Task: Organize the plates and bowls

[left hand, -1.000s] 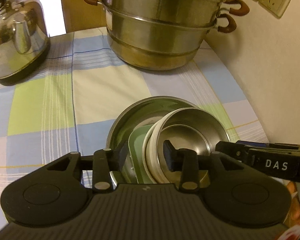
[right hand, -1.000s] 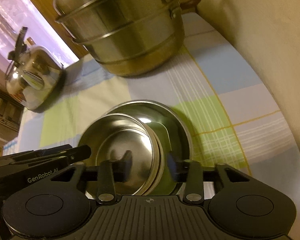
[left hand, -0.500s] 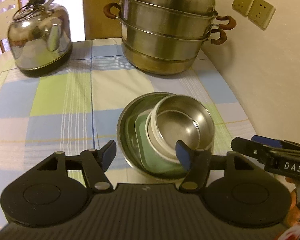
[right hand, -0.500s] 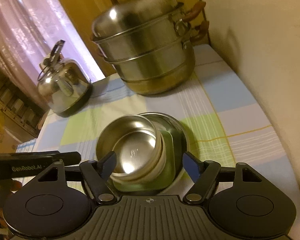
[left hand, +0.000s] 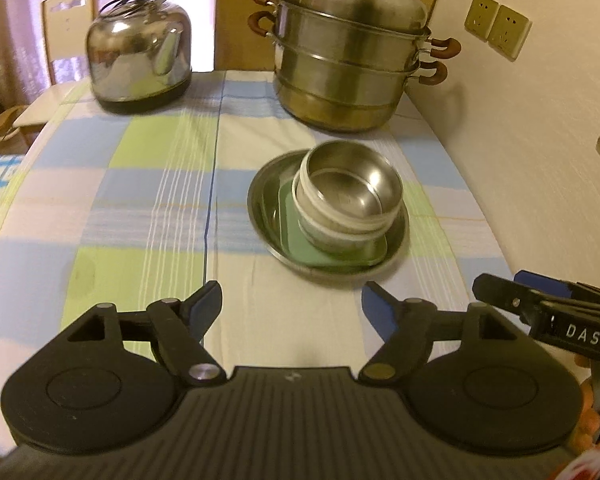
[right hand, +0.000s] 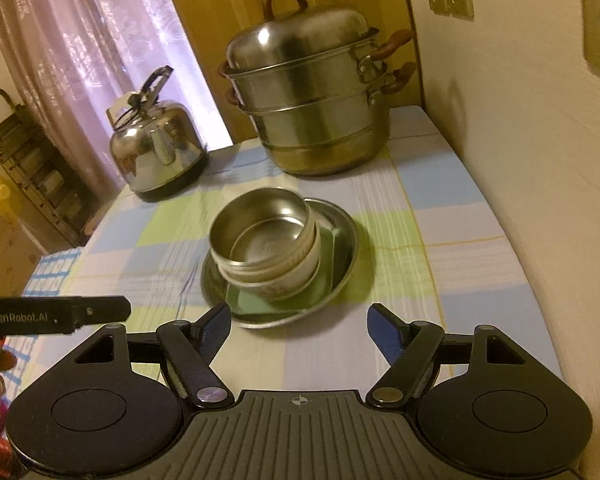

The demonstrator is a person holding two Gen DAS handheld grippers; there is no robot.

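A nested stack of dishes sits on a checked tablecloth (left hand: pixel 148 184), and everything here is placed relative to that stack. At the bottom is a wide steel plate (left hand: pixel 268 216). A pale green square plate (left hand: pixel 292 224) lies inside it. On that stand 2 bowls, a white bowl (left hand: pixel 342 229) holding a steel bowl (left hand: pixel 352 184). The bowls lean slightly and sit off-centre on the plates.

The left gripper (left hand: pixel 292 308) is released, its blue-tipped jaws spread wide after just opening, with only bare cloth between them. The stack lies straight ahead of it, well apart. The right gripper (right hand: pixel 299 326) is also released, jaws just opened and empty, and the stack's near rim lies just beyond its tips. By my judgement the right gripper is the nearer, though both look backed off and the stacking seems finished.

Behind the stack stands a tall steel steamer pot (left hand: pixel 348 56). Behind and to the left is a steel kettle (left hand: pixel 140 52). A cream wall with sockets (left hand: pixel 496 26) runs along the right of the stack.
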